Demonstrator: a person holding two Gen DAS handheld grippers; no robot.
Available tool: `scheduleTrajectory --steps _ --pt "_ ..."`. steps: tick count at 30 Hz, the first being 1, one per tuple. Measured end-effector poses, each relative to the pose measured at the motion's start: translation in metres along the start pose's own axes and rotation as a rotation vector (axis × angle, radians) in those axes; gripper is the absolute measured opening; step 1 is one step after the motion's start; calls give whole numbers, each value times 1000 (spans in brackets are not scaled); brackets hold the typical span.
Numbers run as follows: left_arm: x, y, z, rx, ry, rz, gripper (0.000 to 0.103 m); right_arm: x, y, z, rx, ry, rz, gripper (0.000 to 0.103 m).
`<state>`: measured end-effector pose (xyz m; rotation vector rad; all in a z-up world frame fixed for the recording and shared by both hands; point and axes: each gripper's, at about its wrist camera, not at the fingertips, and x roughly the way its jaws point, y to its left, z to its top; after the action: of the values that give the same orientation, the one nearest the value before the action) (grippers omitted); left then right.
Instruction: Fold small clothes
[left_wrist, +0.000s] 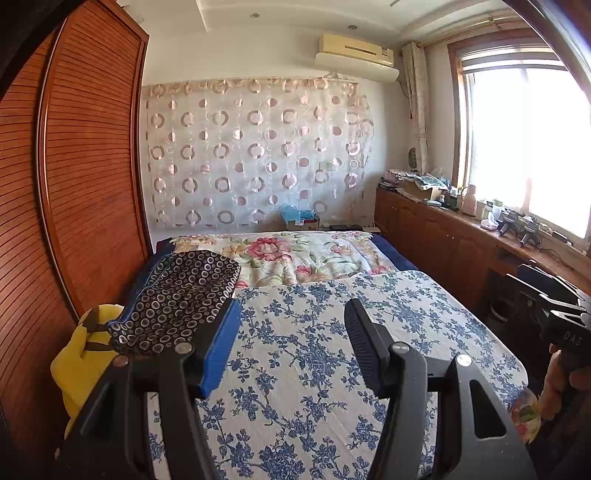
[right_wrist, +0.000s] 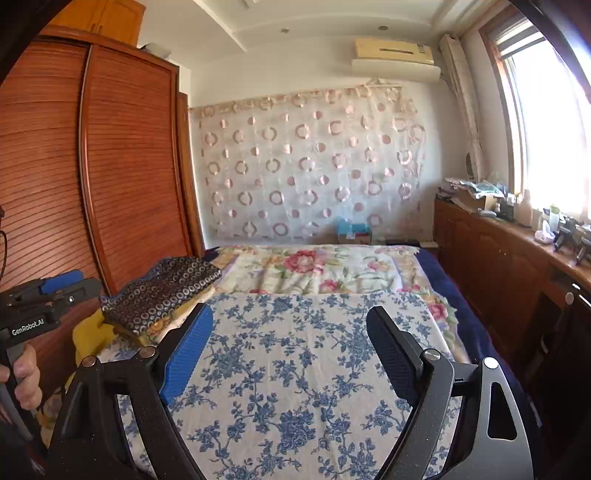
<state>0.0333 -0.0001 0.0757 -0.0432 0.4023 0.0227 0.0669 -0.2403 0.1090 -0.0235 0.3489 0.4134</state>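
Blue-floral mat (left_wrist: 332, 350) bare on bed; dark ring-print garment (left_wrist: 177, 295), far-left beside wardrobe (left_wrist: 92, 166), looks light, limp, likely slippery; pinch hem corner; left gripper (left_wrist: 291, 343), right gripper (right_wrist: 291, 354) jaws apart, empty.

sill clutter (left_wrist: 491, 216) too small, window (left_wrist: 528, 147) overexposed

The folded garment (left_wrist: 173, 299) is dark with white ring print. The mat (left_wrist: 332, 354) is white with blue flowers. The wardrobe (left_wrist: 88, 166) is reddish-brown.
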Motion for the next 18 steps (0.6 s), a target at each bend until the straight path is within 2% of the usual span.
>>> scheduleTrajectory --steps 18 --pt "-3 0 -3 3 -5 -2 58 -1 -2 -1 -1 -3 -3 87"
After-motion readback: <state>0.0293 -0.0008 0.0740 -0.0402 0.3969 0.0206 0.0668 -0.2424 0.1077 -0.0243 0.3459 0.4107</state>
